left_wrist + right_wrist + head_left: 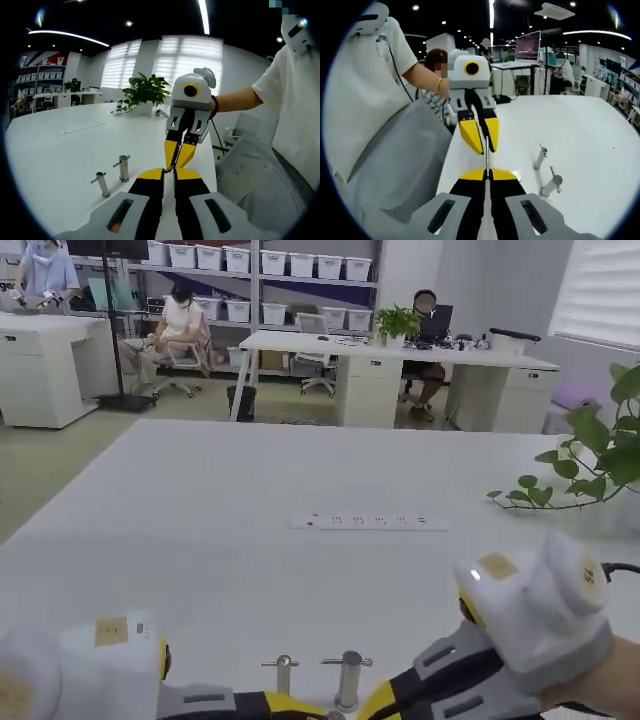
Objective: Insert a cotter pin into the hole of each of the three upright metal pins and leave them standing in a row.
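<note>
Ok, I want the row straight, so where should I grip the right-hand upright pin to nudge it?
Probably its bare shank, below the cotter pin crossing near its top. The right-hand upright pin stands vertical and round, so come in level from the person's side, with the jaws closing across the shank. The crosspiece would likely get in the way of a top grip.

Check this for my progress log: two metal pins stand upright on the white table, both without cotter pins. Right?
No: the left gripper view shows a cotter pin through the nearer metal pin and another through the farther metal pin. The rest holds.
</note>
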{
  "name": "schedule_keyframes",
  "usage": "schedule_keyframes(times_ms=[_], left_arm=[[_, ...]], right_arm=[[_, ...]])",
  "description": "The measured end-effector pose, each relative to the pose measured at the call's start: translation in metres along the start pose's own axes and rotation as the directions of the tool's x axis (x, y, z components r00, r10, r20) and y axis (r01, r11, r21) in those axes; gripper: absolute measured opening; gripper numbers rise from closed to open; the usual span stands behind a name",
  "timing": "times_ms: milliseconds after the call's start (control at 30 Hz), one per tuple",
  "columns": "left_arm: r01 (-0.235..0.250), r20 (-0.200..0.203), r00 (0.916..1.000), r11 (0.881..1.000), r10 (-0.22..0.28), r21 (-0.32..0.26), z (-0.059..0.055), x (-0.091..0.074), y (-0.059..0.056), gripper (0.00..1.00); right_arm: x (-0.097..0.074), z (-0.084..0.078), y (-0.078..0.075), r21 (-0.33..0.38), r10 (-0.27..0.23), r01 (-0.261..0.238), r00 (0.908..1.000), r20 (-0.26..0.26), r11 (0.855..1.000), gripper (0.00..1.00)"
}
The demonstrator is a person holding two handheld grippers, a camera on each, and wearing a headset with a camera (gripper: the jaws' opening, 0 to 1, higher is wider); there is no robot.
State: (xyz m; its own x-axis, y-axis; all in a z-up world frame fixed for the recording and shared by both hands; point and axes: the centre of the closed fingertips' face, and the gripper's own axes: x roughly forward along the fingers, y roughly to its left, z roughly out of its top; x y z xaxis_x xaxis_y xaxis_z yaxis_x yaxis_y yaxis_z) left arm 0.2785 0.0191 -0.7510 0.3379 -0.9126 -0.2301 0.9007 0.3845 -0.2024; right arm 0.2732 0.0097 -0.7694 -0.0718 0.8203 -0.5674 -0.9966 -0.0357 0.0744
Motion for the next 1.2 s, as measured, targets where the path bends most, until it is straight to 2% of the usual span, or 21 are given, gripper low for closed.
schedule_keyframes(times_ms=[167, 367, 533, 667, 867, 933, 1200], left_arm=[[-0.037, -0.009, 0.9993, 0.999, 0.037, 0.008, -0.005, 0.001, 0.006, 0.13], [-0.078, -0.027, 0.9965, 0.997, 0.078, 0.017, -0.012, 0.004, 0.014, 0.18], [-0.119, -0.042, 0.9919, 0.993, 0.119, 0.018, -0.018, 0.006, 0.023, 0.22], [-0.151, -0.061, 0.9865, 0.988, 0.152, 0.018, -0.024, 0.009, 0.031, 0.23], [-0.172, -0.097, 0.9797, 0.984, 0.175, 0.039, -0.034, 0.017, 0.034, 0.23], [-0.189, -0.128, 0.9722, 0.980, 0.196, 0.069, -0.041, 0.019, 0.037, 0.23], [-0.204, -0.147, 0.9658, 0.976, 0.214, 0.078, -0.048, 0.028, 0.042, 0.22]], right_arm=[[-0.004, -0.006, -0.011, -0.047, -0.047, 0.045, 0.9977, -0.049, 0.998, 0.03], [-0.008, -0.016, -0.018, -0.083, -0.070, 0.061, 0.9919, -0.107, 0.995, 0.03], [-0.009, -0.023, -0.022, -0.093, -0.078, 0.066, 0.9878, -0.135, 0.993, 0.03], [-0.010, -0.031, -0.026, -0.118, -0.091, 0.071, 0.9800, -0.177, 0.990, 0.03], [-0.011, -0.042, -0.032, -0.144, -0.109, 0.078, 0.9687, -0.223, 0.987, 0.03], [-0.012, -0.047, -0.034, -0.154, -0.118, 0.082, 0.9632, -0.241, 0.985, 0.03], [-0.013, -0.060, -0.039, -0.163, -0.125, 0.079, 0.9495, -0.288, 0.983, 0.03]])
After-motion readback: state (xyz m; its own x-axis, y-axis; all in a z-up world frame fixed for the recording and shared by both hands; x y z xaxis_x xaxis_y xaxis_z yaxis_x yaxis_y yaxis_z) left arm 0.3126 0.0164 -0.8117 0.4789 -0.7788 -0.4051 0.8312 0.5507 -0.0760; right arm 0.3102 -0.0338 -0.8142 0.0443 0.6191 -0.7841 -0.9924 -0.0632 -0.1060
